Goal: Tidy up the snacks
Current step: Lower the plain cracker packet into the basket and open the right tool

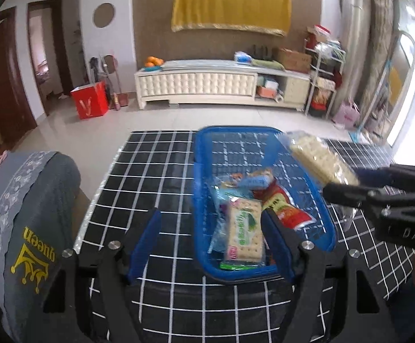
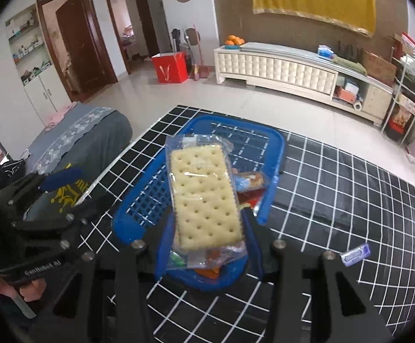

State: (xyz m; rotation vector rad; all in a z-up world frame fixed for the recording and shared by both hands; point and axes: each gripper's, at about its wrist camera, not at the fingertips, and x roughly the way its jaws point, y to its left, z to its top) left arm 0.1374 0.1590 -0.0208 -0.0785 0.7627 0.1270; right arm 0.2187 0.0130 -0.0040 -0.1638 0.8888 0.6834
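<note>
A blue plastic basket [image 1: 204, 177] stands on the black checked tablecloth and holds several snack packs, among them a green-labelled cracker pack [image 1: 244, 231] and a red packet [image 1: 286, 207]. My left gripper [image 1: 211, 243] is open, its right finger inside the basket's near end and its left finger outside it. My right gripper [image 2: 207, 243] is shut on a clear-wrapped cracker pack [image 2: 204, 197] and holds it above the basket [image 2: 138, 208]. That pack also shows in the left wrist view [image 1: 321, 161], over the basket's right rim.
A small purple candy pack [image 2: 356, 254] lies on the tablecloth [image 2: 336, 194] right of the basket. A grey-covered chair [image 1: 27, 217] stands at the table's left edge. A white TV cabinet [image 1: 207, 85] and a red bag [image 1: 90, 104] stand across the floor.
</note>
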